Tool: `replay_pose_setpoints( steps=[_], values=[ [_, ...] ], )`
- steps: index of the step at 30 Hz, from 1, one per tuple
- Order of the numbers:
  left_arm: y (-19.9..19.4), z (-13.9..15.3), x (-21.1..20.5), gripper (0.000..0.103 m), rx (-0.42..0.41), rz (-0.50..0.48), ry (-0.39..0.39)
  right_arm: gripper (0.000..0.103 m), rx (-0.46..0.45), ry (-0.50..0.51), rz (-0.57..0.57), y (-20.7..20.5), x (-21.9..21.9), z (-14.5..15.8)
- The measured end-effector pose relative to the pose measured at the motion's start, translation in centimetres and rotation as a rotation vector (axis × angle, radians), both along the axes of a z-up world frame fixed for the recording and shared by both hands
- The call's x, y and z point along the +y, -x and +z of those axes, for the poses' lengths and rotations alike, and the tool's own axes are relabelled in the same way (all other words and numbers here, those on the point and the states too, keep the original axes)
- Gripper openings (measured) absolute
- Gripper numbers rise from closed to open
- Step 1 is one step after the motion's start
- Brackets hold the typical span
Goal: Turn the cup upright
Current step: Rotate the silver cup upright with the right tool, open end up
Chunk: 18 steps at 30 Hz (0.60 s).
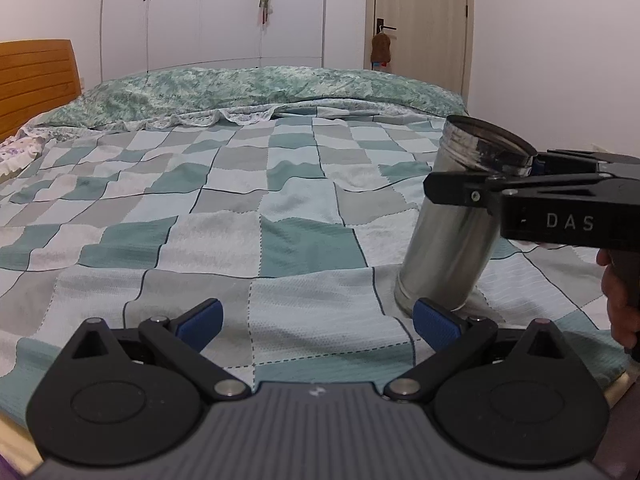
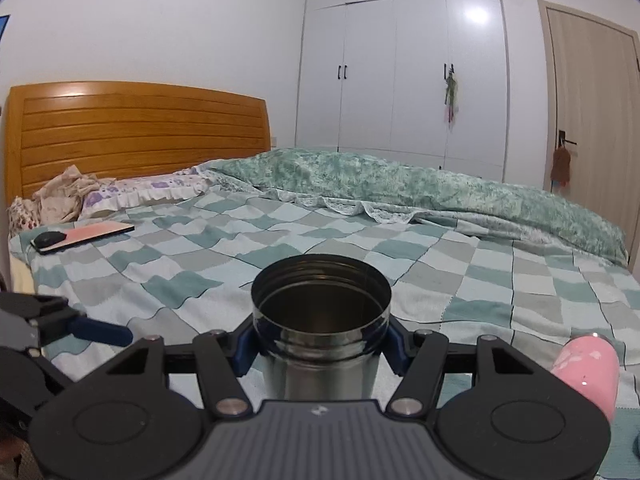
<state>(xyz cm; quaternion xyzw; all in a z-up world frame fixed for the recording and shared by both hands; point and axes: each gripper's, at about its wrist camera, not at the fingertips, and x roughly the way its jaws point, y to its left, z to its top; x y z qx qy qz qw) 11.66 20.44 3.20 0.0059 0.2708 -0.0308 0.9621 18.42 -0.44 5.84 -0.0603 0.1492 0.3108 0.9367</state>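
A steel cup (image 1: 452,248) stands mouth-up and slightly tilted on the checked bedspread (image 1: 280,216), its base on the fabric. My right gripper (image 2: 320,344) is shut on the cup (image 2: 320,320) just below its rim, with a blue pad on each side. In the left wrist view the right gripper (image 1: 516,176) reaches in from the right and clamps the cup near its top. My left gripper (image 1: 318,322) is open and empty, low over the bed, with its right fingertip (image 1: 434,322) just in front of the cup's base. It also shows at the left edge of the right wrist view (image 2: 100,332).
A pink bottle (image 2: 586,372) lies on the bed to the right of the cup. A phone and a black mouse (image 2: 80,236) lie near the pillows by the wooden headboard (image 2: 136,136). A green duvet (image 1: 260,88) is bunched along the far side. Wardrobes and a door stand behind.
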Motion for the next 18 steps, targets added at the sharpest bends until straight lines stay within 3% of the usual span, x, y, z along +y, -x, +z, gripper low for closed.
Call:
replay_pose_setpoints(
  steps=[6, 9, 12, 18],
  values=[
    [0.3, 0.3, 0.0, 0.103, -0.008, 0.008, -0.004, 0.062, -0.001, 0.004, 0.013, 0.3, -0.4, 0.1],
    [0.9, 0.8, -0.3, 0.103, -0.019, 0.009, -0.002, 0.08, 0.003, -0.042, 0.014, 0.7, -1.5, 0.7],
    [1.9, 1.5, -0.9, 0.103, -0.037, 0.01, 0.009, 0.085, -0.04, -0.072, 0.01, 2.0, -2.9, 1.5],
    [5.4, 3.5, -4.1, 0.103, -0.113, -0.003, 0.027, 0.103, -0.149, -0.125, 0.0, 6.1, -7.5, 2.6]
  ],
)
